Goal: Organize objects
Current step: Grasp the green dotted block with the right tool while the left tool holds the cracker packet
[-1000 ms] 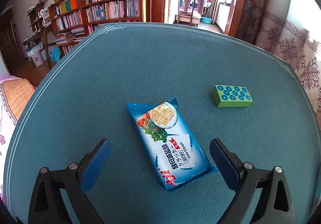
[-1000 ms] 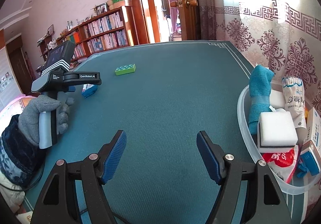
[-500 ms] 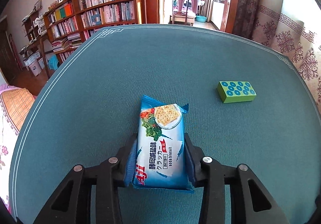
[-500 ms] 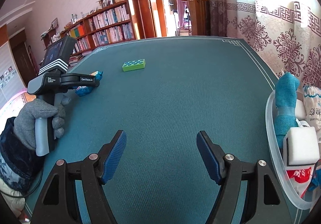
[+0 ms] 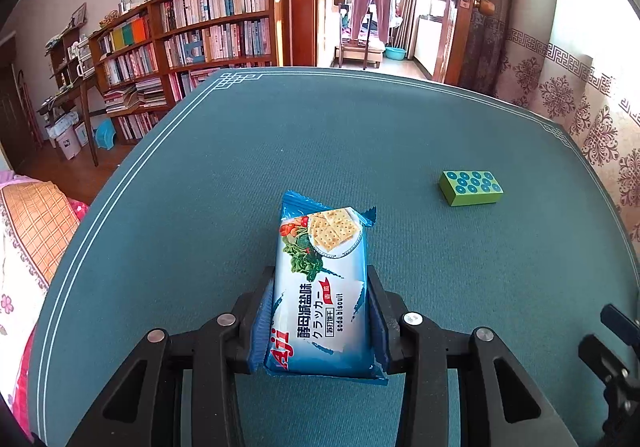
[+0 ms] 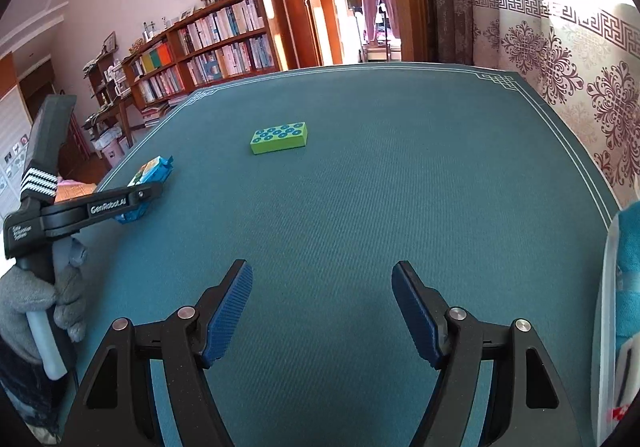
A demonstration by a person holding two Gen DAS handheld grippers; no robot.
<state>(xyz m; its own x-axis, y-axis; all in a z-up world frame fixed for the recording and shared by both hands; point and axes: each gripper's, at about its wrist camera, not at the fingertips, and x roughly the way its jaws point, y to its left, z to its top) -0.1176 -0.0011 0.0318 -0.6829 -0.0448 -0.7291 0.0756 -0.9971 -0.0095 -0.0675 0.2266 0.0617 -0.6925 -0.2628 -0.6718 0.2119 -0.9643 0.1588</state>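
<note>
On the left of the teal table (image 6: 400,187), our gloved hand (image 6: 36,295) holds the left gripper (image 5: 318,311), its pads clenched on the sides of the blue soda-biscuit packet (image 5: 320,283). Further right, well apart from the packet, the green block (image 5: 471,187) with blue dots lies flat. Nearer us, our right gripper (image 6: 322,311) hangs released, nothing between its fingers. A clear tub (image 6: 604,287) sits at the far right edge.

Daylight floods both views from the upper right, where the curtain (image 6: 560,59) blows out to near white. The green tabletop (image 5: 320,151) is evenly lit, with only soft shadows. Both pictures are sharp, without motion blur. Fisheye distortion bends the table's edges and the bookshelf (image 5: 200,43), and the corners are black.
</note>
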